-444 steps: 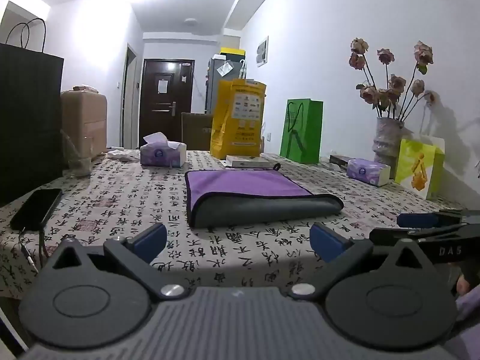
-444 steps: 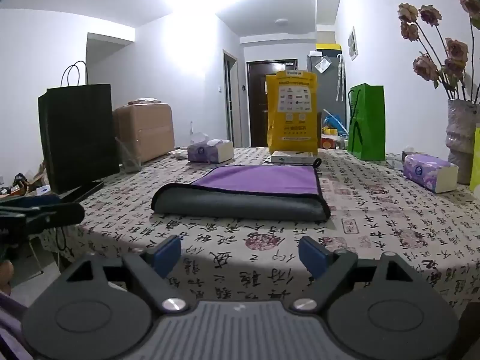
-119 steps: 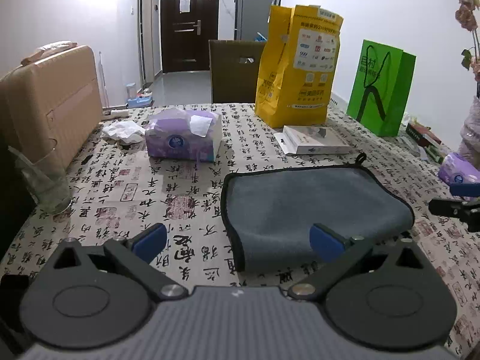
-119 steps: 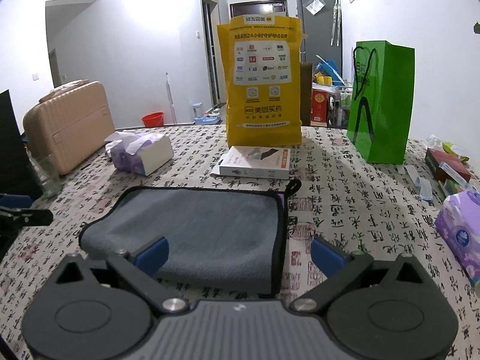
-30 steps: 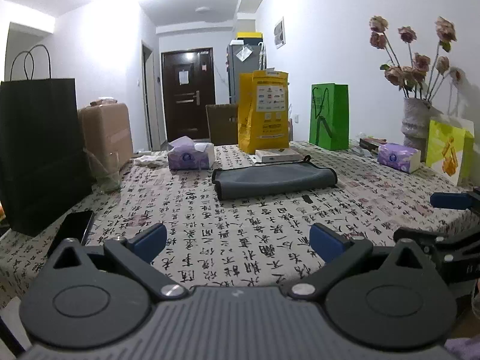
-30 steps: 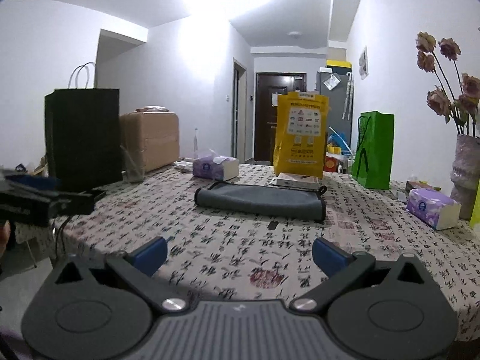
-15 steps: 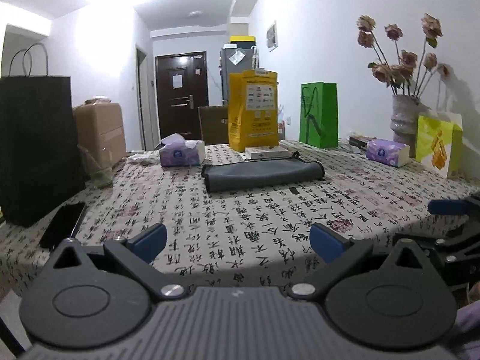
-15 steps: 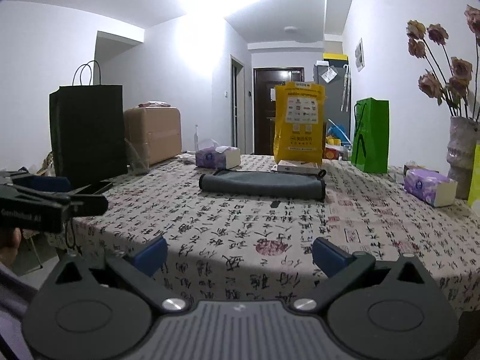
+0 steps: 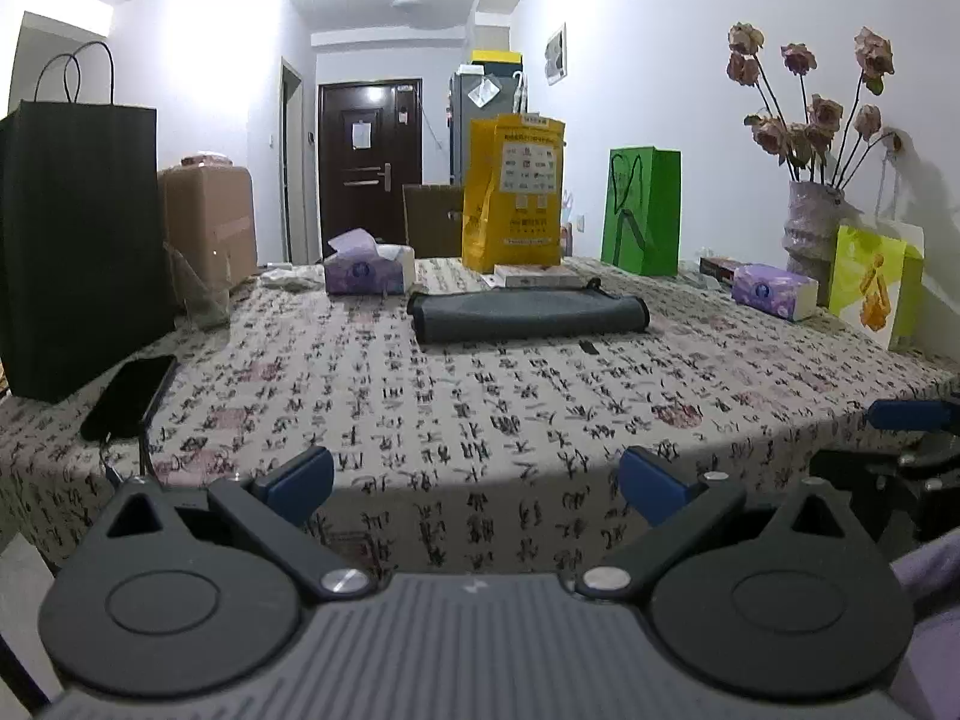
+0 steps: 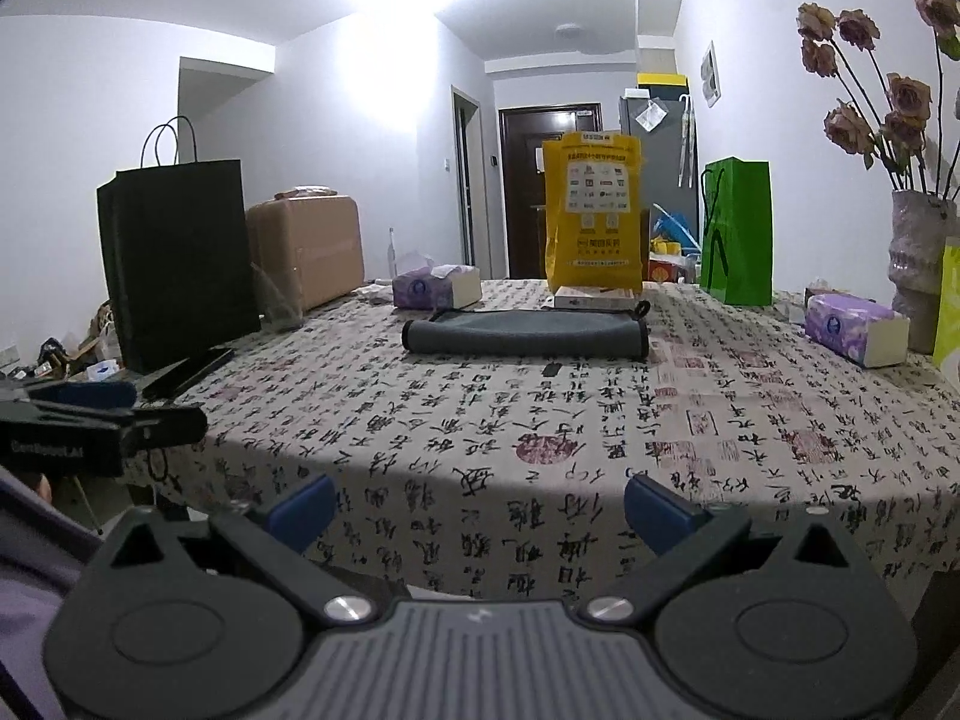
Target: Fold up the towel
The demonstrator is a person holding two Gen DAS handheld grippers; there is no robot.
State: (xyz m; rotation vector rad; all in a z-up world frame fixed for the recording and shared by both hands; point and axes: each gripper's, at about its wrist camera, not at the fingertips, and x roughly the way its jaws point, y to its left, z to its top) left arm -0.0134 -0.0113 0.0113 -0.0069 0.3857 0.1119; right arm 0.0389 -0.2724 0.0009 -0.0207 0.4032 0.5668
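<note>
The grey towel (image 9: 528,316) lies folded into a flat rectangle with black trim on the patterned tablecloth (image 9: 456,396), far across the table; it also shows in the right wrist view (image 10: 527,333). My left gripper (image 9: 477,480) is open and empty, held back at the table's near edge. My right gripper (image 10: 480,510) is open and empty, also at the near edge. The right gripper shows at the right of the left wrist view (image 9: 912,420); the left gripper shows at the left of the right wrist view (image 10: 90,414).
A black phone (image 9: 129,396) and a black paper bag (image 9: 78,240) stand at the left. Tissue boxes (image 9: 369,270) (image 9: 774,291), a yellow bag (image 9: 513,192), a green bag (image 9: 642,210), a white box (image 9: 540,277) and a vase (image 9: 810,228) ring the towel.
Both grippers have drawn a little further back from the towel and lowered toward the table's near edge. The towel lies still and both stay open.
</note>
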